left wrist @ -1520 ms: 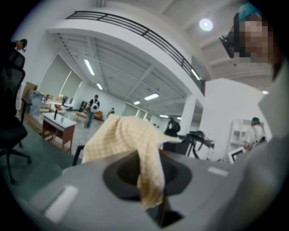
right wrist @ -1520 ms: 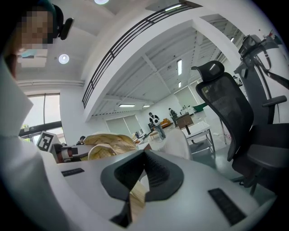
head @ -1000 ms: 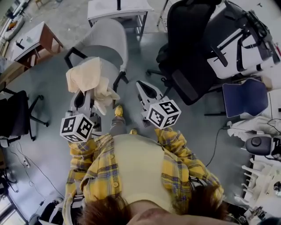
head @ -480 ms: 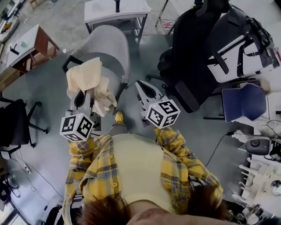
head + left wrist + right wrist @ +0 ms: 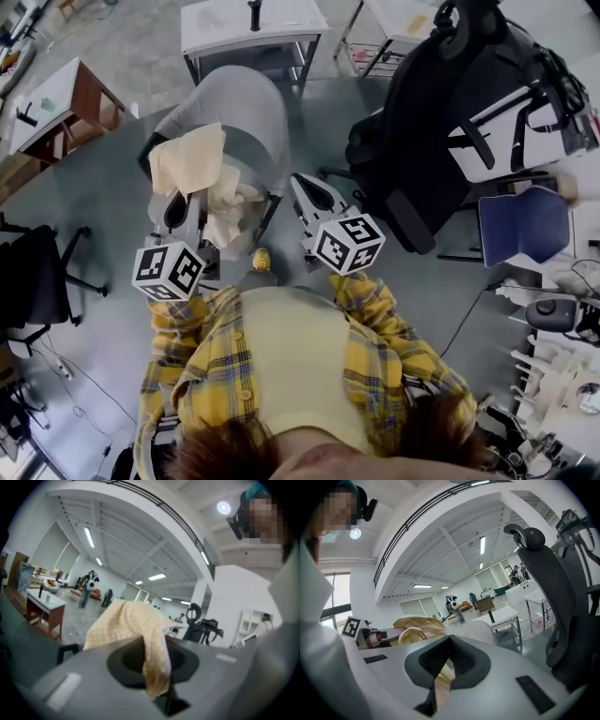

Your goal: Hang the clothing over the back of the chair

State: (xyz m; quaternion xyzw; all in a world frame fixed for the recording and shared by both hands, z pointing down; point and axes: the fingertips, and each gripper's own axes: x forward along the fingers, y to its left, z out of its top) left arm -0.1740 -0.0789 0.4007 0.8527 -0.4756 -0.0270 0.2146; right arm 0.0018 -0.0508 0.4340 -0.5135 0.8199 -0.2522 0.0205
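Holding the cream checked clothing bunched in the left gripper, we keep its fingers clamped on a fold while the rest drapes over them. Seen from above, the clothing lies over the seat of the grey chair, on the near side of its back and not yet on it. The right gripper, just right of the clothing, has its fingers closed together and carries nothing we can see.

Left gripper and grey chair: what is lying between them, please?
In the head view, the beige cloth, pinched by the left gripper, covers that stretch before the grey chair.
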